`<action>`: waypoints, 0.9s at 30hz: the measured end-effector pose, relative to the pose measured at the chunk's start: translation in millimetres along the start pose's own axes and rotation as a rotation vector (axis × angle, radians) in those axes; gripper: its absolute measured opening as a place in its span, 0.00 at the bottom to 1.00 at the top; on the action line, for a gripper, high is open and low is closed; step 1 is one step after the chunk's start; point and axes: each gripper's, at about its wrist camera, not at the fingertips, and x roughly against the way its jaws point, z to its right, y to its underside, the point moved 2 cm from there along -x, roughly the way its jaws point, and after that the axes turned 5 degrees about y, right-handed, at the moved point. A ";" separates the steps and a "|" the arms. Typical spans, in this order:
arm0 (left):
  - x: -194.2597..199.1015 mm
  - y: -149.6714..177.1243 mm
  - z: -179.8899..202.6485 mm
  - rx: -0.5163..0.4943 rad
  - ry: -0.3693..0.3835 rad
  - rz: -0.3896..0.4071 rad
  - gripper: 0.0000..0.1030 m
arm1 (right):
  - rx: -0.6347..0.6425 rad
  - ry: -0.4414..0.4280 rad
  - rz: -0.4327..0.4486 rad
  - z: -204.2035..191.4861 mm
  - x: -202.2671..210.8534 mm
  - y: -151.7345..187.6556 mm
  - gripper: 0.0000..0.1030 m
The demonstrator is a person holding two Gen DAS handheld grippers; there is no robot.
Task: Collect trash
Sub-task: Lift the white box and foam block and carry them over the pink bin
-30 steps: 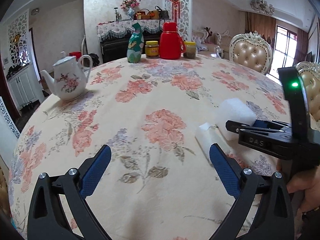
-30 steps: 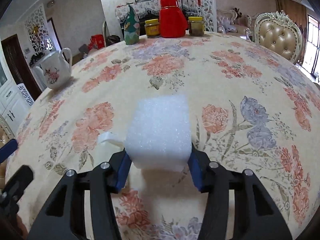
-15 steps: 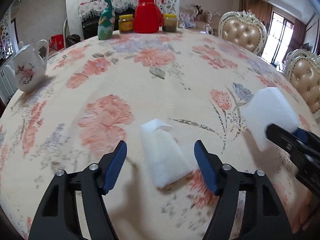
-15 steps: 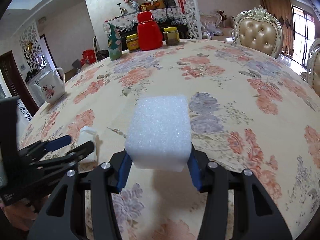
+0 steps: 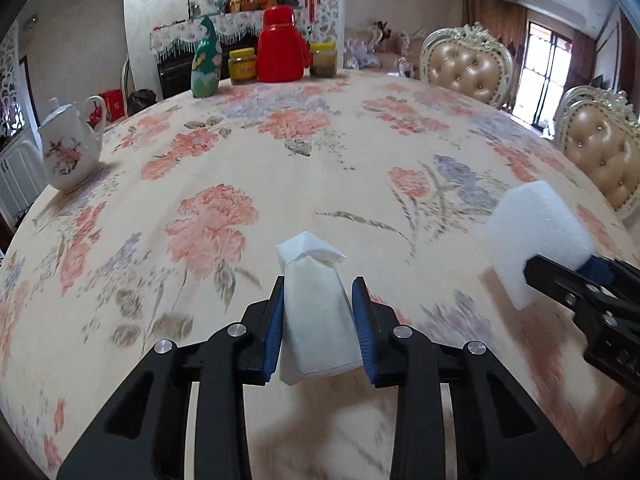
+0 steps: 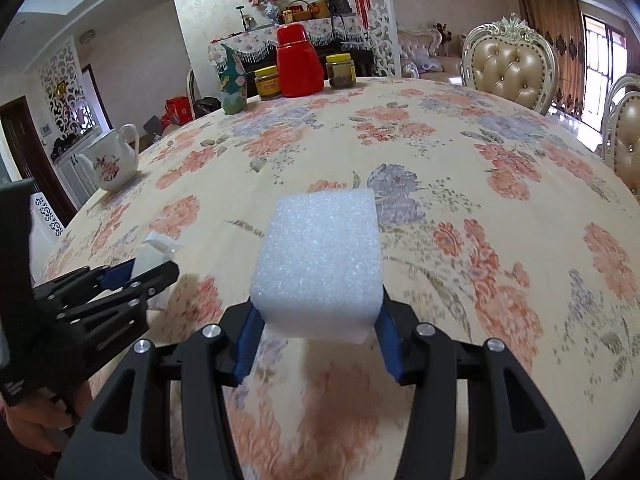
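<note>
A second ago the left gripper [image 5: 318, 312] has wide-open jaws over bare cloth, with the paper [image 5: 316, 312] off to its right beside the foam [image 5: 536, 236]. Now its jaws are closed on the paper, blue pads pressed to both flanks, the folded top poking out ahead of the tips. Half a second ago the pads stand well clear of it on either side. The right gripper [image 6: 318, 320] grips the foam just as it did a second ago, pads on the block's two sides, but it now sits farther right of the paper, and in the left view the block has slid out toward the frame's right edge.

The desk [image 5: 360, 152] under both grippers is smeared with motion blur, so whether the paper's lower end rests on the cloth or is lifted clear cannot be told. The foam appears above the cloth, a shadow beneath it. In the left view the right gripper is cut off at the frame edge and only one finger shows. In the right view the left gripper [image 6: 152, 268] is seen side-on, hiding most of the paper [image 6: 158, 246]; a hand [image 6: 36, 424] shows only partly at the bottom left corner. The teapot [image 5: 70, 152], the thermos [image 5: 280, 46] and jars at the far rim are unmoved.
</note>
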 end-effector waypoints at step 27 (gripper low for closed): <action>152.3 105.6 59.7 -0.070 0.104 0.267 0.29 | 0.052 0.058 0.142 -0.8 153.8 112.1 0.48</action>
